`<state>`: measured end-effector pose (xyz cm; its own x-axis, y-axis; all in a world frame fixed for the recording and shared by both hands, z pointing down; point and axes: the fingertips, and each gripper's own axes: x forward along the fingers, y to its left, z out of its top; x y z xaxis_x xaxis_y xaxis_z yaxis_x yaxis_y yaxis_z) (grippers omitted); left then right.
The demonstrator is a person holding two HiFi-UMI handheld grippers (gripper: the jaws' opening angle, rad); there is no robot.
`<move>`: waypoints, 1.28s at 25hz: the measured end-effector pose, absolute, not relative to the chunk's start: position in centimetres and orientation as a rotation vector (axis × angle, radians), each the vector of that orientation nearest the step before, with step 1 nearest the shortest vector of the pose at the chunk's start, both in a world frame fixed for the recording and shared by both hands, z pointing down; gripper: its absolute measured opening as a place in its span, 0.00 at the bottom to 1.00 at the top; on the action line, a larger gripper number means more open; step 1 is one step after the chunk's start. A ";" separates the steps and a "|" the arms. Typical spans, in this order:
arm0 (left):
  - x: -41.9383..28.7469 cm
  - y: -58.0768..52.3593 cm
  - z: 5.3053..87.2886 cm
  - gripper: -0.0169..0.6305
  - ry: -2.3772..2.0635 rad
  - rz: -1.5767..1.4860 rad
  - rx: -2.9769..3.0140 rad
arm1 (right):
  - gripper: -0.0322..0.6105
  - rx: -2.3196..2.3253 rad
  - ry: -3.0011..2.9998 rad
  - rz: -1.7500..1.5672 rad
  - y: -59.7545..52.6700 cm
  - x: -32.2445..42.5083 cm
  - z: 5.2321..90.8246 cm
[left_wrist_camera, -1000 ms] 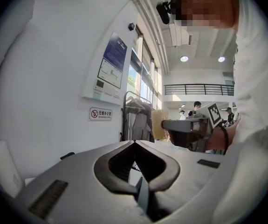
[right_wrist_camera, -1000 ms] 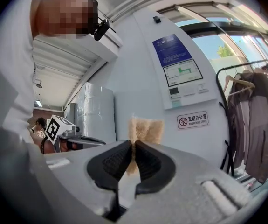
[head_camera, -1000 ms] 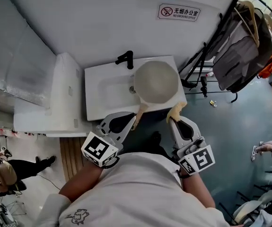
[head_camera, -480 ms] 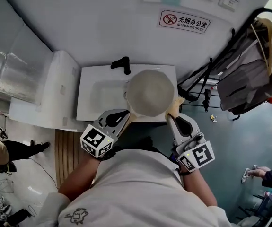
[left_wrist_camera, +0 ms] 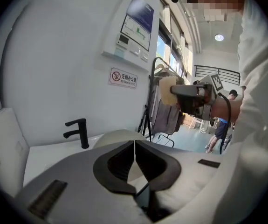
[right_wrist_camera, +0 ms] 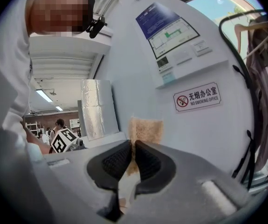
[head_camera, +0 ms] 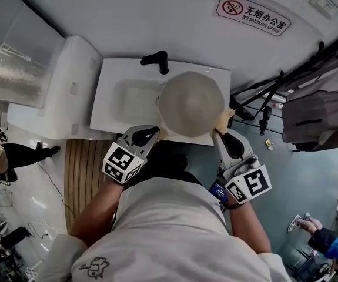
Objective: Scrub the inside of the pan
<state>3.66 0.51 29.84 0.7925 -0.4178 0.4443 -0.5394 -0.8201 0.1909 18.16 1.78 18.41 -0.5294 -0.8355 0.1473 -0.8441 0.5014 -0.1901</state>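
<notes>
Both arms are out in front of the white shirt, elbows tucked, one tool in each hand.

The left gripper point(head_camera: 156, 136) slopes down towards the basin, marker cube nearest the body. Its jaws are pinched onto the pan's handle. They have just slackened a hair, but the left gripper view shows only a thin seam between the pads, with the handle in it. The pan point(head_camera: 192, 104) hangs out beyond them, round and cream, over the right part of the white sink point(head_camera: 111, 115). Its near edge overlaps the sink's front rim. The black faucet point(head_camera: 157, 59) stands just behind it, against the wall.

On the right, the forearm reaches straight forward and the right gripper point(head_camera: 218, 133) sits close to level, aimed at the wall. Its jaws are clamped on a tan sponge point(head_camera: 224, 119), which stands upright out of the tips. Seen from above, the sponge is right at the pan's right-hand rim. Whether it touches I can't say, and it isn't inside the pan.

In the right gripper view the sponge pokes up beyond the pads, with the no-smoking sign point(right_wrist_camera: 197, 97) on the wall behind. In the left gripper view the right hand is higher up, holding the sponge out in front of a clothes rack point(left_wrist_camera: 164, 111).
</notes>
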 end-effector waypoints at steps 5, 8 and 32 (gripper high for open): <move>3.2 0.0 34.6 0.10 -0.709 0.649 2.599 | 0.09 1.436 -2.676 0.425 -0.7 17.3 21.6; 3.2 0.1 37.2 0.14 -0.687 0.708 2.558 | 0.09 1.407 -2.667 0.444 -2.2 17.0 23.1; 1.7 1.9 55.2 0.39 -0.461 1.126 2.226 | 0.09 1.340 -2.493 0.610 -11.6 15.1 35.9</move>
<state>1.70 1.88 55.18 0.5806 -0.0384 0.8133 -0.5434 -0.7622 0.3519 15.06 -11.62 35.89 -0.5478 -0.7335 0.4023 -0.8364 0.4906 -0.2445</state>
